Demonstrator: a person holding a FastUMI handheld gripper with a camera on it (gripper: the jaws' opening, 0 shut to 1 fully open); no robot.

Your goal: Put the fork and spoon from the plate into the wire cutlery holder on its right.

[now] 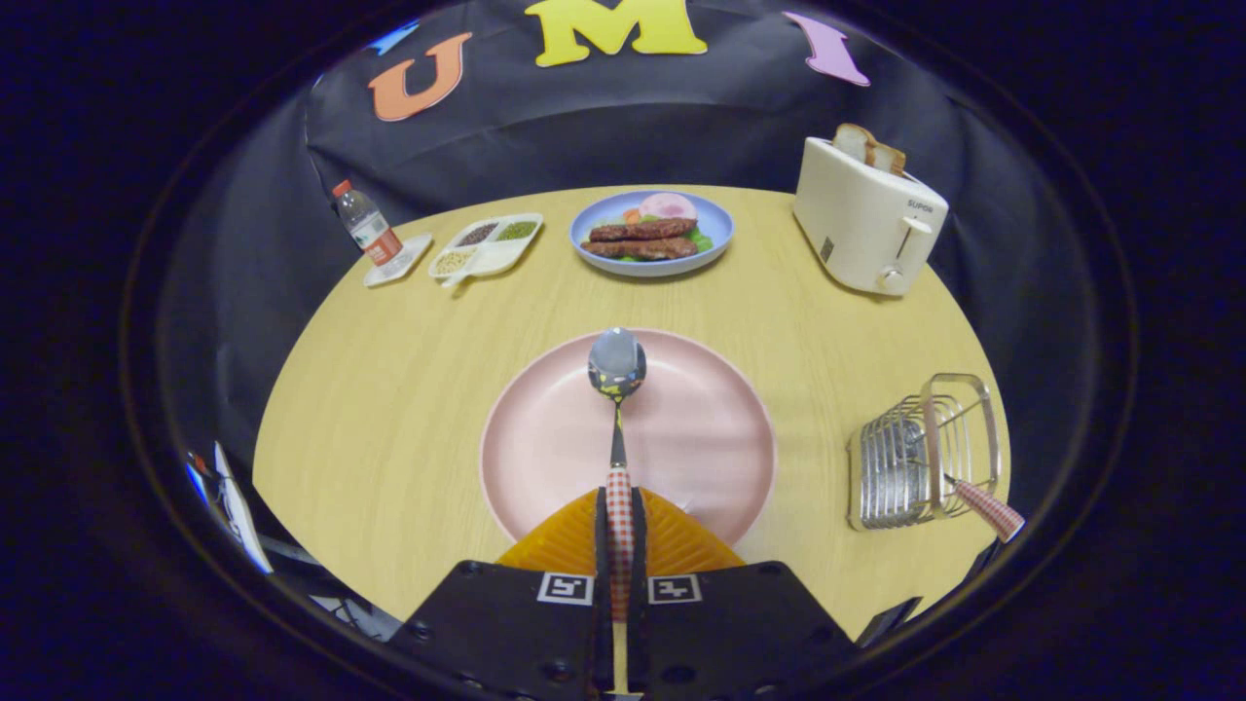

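jaws clamp spoon [617, 409] handle above pink plate [720, 428].

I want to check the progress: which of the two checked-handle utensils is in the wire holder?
The fork: it leans in the wire holder, handle sticking out. The spoon is clamped in the gripper over the pink plate.

Spoon [616, 366] showing a mirror-glossy metal bowl and a checked-pattern handle, which the tool [619, 521] is clamping between ribbed pads. Plate [545, 428] looking smooth, matt plastic; desk [389, 389] showing pale wood grain; wire cutlery holder [905, 467], lower right, gleaming chromed metal.
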